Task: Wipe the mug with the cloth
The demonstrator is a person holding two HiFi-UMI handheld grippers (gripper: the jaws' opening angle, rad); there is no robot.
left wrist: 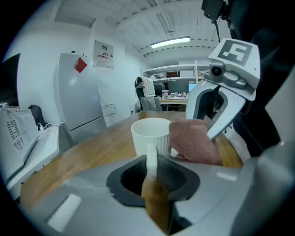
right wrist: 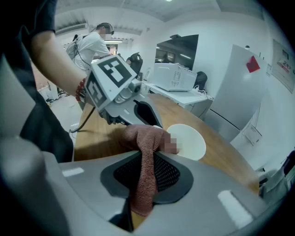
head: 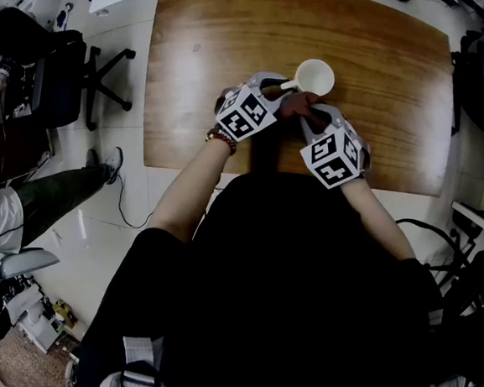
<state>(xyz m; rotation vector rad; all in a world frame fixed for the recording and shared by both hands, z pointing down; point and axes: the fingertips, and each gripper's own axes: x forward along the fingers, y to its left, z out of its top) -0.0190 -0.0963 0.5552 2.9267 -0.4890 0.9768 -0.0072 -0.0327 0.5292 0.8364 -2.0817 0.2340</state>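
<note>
Two pairs of tongs meet over a wooden tabletop (head: pixel 212 48), each one carried in a hand of the person seen from above. The left tongs (left wrist: pixel 152 169) are closed on the thin white handle (left wrist: pixel 151 159) of the mug (left wrist: pixel 150 132); the handle stands upright between the dark ribbed pads, and the pads press on it from both sides. The mug is white, with a ribbed wall, and it is upright with its open mouth up. In the head view it is at about the middle of the tabletop, well away from all four edges. No view shows if its bottom rests on the wood.

The right tongs (right wrist: pixel 146 177) are clamped on the cloth (right wrist: pixel 146 138) — a reddish-brown towel. One strip of it passes down between the pads, and the rest is bunched in front of them. This bunch touches the outer wall of the mug, on the side that faces the person and just beside the handle. The two tongs are very close to each other, with their marker cubes turned up.

A red bracelet (head: pixel 220 138) is on the left wrist. Beyond the left edge of the tabletop an office chair (head: pixel 67 73) stands on the pale floor.
</note>
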